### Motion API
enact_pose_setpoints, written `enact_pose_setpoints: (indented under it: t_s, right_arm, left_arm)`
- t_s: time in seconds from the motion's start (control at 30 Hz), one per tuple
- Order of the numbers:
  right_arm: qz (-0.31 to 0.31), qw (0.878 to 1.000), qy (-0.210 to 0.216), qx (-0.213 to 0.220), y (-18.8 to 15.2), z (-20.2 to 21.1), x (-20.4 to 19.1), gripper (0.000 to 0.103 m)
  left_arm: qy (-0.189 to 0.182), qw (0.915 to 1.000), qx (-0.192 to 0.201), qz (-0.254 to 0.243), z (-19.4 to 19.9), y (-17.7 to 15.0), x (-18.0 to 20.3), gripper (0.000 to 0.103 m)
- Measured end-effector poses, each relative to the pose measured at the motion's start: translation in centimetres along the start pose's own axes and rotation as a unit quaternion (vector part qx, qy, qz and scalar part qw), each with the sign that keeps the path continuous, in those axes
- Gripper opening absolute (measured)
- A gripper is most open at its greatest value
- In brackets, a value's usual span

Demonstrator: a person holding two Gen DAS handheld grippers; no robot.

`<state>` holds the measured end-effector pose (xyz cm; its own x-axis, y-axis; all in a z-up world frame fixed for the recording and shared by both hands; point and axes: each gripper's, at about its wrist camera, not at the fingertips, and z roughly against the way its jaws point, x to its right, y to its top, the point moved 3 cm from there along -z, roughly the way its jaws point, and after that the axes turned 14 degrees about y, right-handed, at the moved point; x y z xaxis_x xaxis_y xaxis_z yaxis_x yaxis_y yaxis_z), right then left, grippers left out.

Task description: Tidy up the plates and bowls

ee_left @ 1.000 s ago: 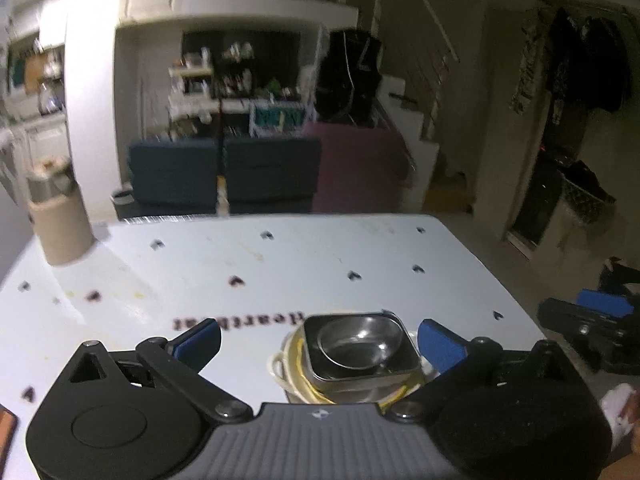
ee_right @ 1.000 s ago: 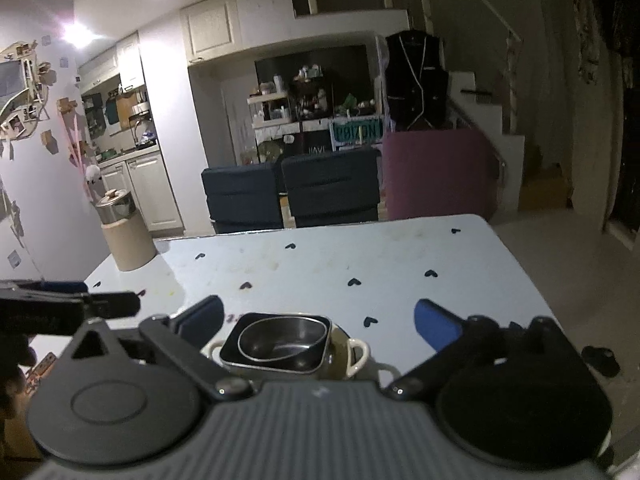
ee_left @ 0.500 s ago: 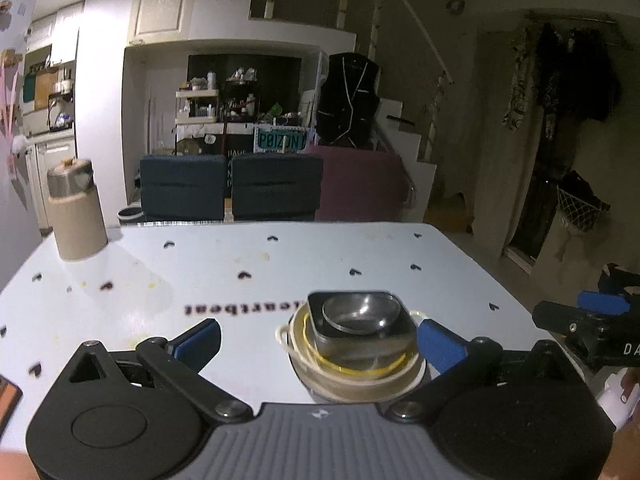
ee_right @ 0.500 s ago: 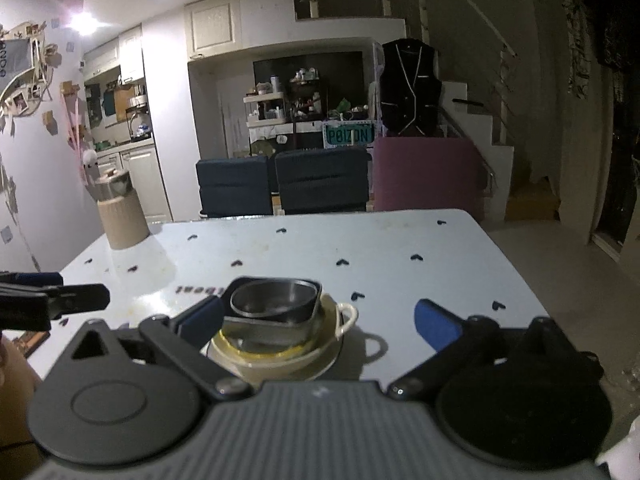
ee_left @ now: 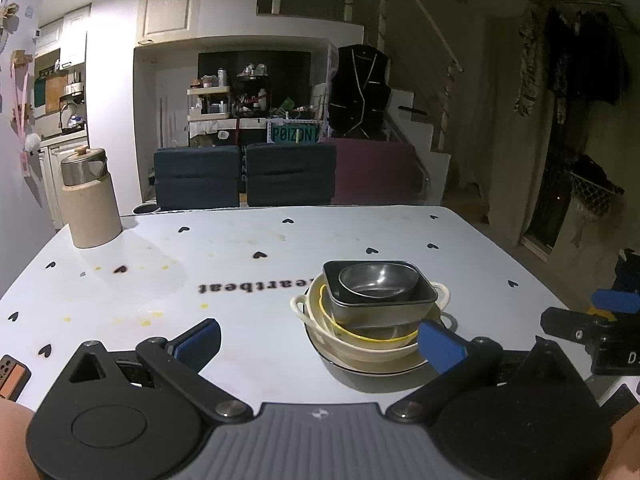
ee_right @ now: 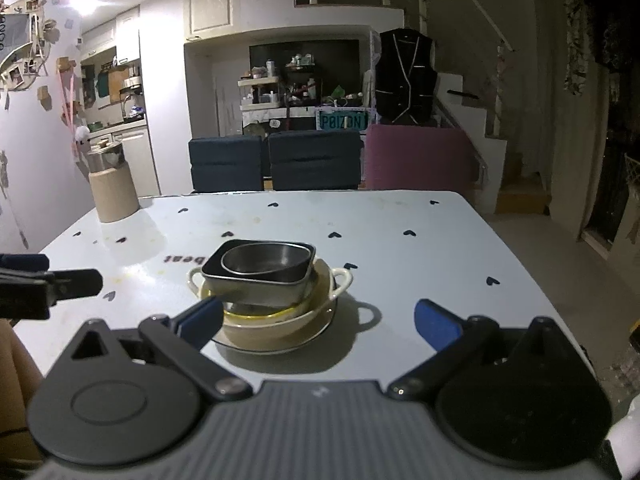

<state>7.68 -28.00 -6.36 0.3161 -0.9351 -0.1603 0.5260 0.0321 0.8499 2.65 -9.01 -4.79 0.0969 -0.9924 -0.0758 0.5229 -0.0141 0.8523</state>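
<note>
Steel bowl [ee_left: 376,282] nested in square tin [ee_left: 380,300], cream handled bowl [ee_left: 360,340], plate [ee_left: 368,366] beneath. Left gripper [ee_left: 320,338] and right gripper [ee_right: 318,320] both spread wide, holding nothing.

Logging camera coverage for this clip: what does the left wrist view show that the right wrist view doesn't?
Left only: a phone-like object at the table's near left edge, and the full "heartbeat" print. Right only: wall decorations and a second ceiling light. Both: the stacked dishes on the table, the beige canister, and open, empty jaws.
</note>
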Motion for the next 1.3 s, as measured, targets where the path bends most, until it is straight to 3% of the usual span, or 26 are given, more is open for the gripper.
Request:
enact_pose_setpoints:
  t_s: [1.3]
  right_arm:
    - [0.000, 1.000, 0.011, 0.003, -0.3, -0.3, -0.4, 0.102]
  left_arm:
    - [-0.008, 0.9999, -0.009, -0.001, -0.4, -1.2, -0.2, 0.103]
